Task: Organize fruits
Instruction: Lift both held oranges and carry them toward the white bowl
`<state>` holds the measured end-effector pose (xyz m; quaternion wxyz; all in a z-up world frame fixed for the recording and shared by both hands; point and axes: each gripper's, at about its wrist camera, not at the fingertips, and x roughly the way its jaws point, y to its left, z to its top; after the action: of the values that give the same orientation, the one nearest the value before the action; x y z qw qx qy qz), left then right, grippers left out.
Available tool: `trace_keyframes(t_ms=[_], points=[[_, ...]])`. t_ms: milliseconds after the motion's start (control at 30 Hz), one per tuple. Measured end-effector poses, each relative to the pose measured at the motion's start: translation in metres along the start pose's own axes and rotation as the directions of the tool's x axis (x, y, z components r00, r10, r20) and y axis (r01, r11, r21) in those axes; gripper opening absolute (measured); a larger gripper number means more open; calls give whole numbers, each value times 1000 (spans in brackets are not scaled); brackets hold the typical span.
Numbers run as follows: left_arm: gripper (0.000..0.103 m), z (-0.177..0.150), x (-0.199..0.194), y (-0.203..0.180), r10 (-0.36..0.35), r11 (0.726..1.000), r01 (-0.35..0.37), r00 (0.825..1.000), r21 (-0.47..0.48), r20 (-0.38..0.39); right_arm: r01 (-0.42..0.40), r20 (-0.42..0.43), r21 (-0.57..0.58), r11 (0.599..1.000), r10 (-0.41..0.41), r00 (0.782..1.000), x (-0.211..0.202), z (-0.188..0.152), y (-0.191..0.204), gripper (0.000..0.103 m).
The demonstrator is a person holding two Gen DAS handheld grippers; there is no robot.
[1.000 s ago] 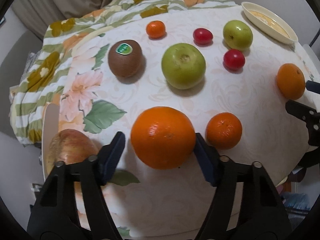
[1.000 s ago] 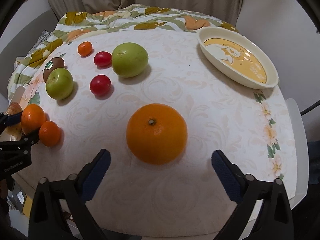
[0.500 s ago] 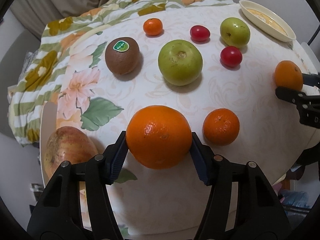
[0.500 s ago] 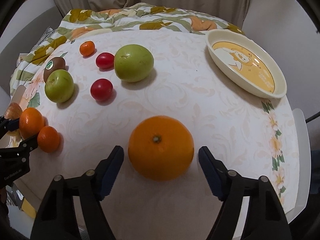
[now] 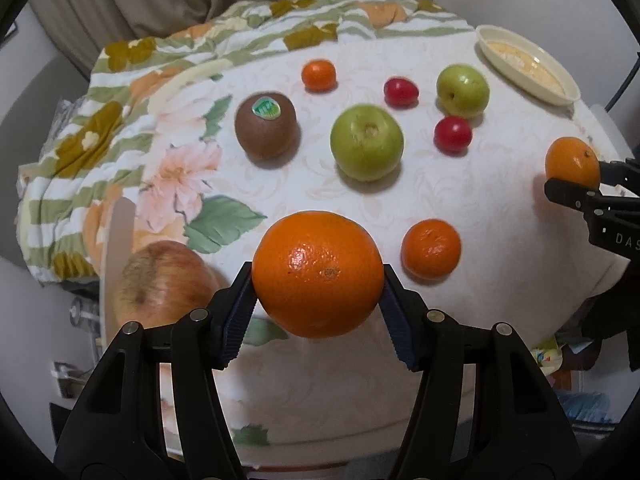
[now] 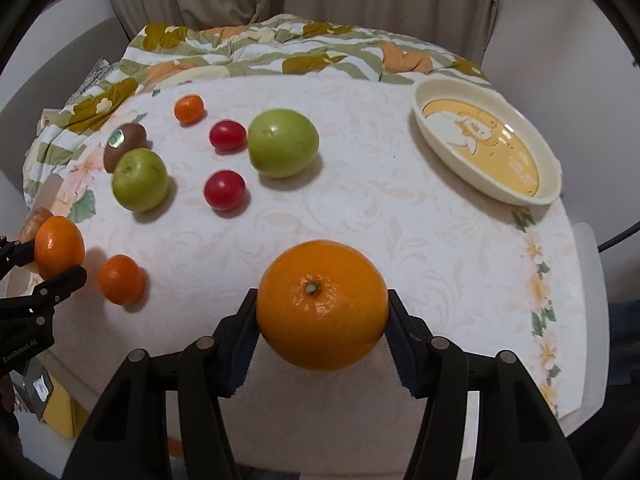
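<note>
Now | navel orange (image 5: 318, 274) clamped between left fingers (image 5: 236, 320) | stemmed orange (image 6: 322, 306) between closing right fingers (image 6: 240, 340)

**Lettering you can read on the grippers**

In your left wrist view, the right gripper (image 5: 576, 180) carries white letters "DAS" on its black body, cut off at the frame edge. In your right wrist view, the left gripper (image 6: 48, 264) reads "GenRobot.AI" along its side. The kiwi (image 5: 266, 130) has a green sticker, and the dish (image 6: 486, 146) bears small print; neither is legible.
</note>
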<state>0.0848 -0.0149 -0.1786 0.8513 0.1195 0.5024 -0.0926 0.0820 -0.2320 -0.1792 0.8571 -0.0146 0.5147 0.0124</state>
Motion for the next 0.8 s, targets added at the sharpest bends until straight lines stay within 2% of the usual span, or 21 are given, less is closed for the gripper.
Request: trace_keyframes(t_ms=[167,367,600,800], points=[[66,11,-32,3,-3,1000,3,998,-1,55,-11,43,17,1000,10,999,-31,3,3,55],[66,38,-69,-12,-25,999,21,990,35,142,-24,100,31,999,21,995,-66,15,-4,55],[66,85,-96,-47,-38,999,32,976,33,213,-41,171,38,998,34,985,-95,38,-43,55],[66,130,-97,-93,-29,1000,31,969,-2,245,-67,205,-4,998,66,977,-97,67,-96,55]])
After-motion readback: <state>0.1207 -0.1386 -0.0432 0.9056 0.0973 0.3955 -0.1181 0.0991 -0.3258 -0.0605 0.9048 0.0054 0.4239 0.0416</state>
